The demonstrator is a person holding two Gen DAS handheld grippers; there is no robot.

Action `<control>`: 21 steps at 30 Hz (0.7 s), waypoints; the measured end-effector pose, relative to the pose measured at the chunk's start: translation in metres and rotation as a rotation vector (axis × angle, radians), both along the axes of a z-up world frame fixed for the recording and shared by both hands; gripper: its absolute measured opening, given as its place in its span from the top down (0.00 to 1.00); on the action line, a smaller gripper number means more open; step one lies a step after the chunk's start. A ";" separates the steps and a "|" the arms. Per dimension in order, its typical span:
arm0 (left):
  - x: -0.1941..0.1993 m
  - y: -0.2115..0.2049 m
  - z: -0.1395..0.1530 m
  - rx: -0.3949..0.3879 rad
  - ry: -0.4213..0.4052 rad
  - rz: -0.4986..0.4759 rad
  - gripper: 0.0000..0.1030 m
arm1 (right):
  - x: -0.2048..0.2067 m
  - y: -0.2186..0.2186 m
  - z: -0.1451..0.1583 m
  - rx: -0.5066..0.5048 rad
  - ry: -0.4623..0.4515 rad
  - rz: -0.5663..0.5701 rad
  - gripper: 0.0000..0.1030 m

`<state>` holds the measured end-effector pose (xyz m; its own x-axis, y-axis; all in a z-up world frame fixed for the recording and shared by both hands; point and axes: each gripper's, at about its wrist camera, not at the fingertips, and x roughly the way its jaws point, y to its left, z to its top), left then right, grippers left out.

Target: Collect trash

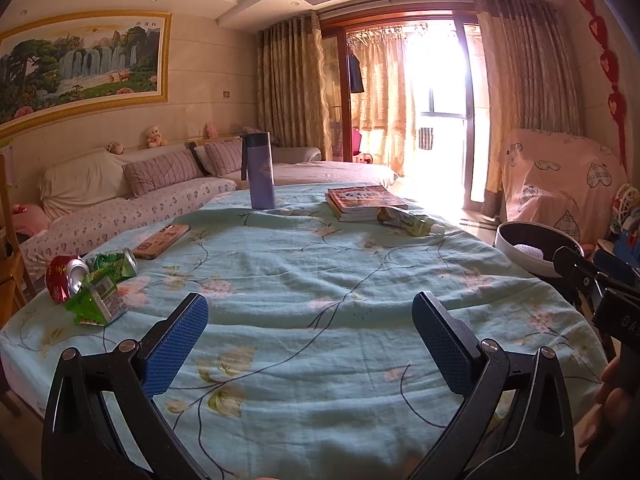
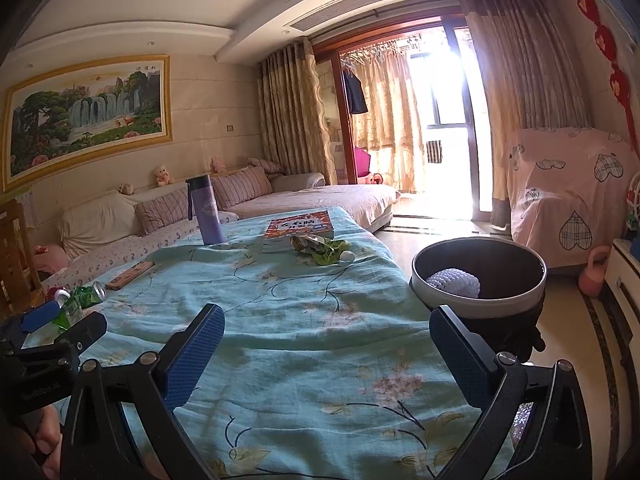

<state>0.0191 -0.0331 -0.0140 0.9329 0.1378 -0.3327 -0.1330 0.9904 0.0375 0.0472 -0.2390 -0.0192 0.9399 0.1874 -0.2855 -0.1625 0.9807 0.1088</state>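
Trash lies on a table under a light blue flowered cloth [image 1: 320, 264]. At the left edge sit a crushed red can [image 1: 64, 278], a crushed green can [image 1: 116, 264] and a squashed green carton [image 1: 98, 304]. A crumpled green wrapper [image 1: 408, 222] lies beside the books; it also shows in the right wrist view [image 2: 320, 248]. A round bin [image 2: 480, 276] with a white foam net [image 2: 454, 282] inside stands at the table's right edge. My left gripper [image 1: 310, 316] is open and empty over the near cloth. My right gripper [image 2: 326, 330] is open and empty, next to the bin.
A purple flask [image 1: 260, 170] stands at the far side, with a stack of books [image 1: 362, 202] to its right. A phone in a wooden-look case [image 1: 160, 240] lies at the left. A sofa [image 1: 120, 200] runs behind the table. A covered armchair [image 2: 568, 196] stands at the right.
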 end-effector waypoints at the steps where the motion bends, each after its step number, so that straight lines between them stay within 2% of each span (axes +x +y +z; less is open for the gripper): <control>1: 0.000 0.000 0.000 0.000 0.000 0.000 0.00 | 0.000 0.000 0.000 -0.001 -0.001 0.000 0.00; 21: -0.001 -0.001 -0.002 -0.002 0.005 -0.006 0.00 | -0.001 0.001 0.000 0.000 0.004 0.002 0.00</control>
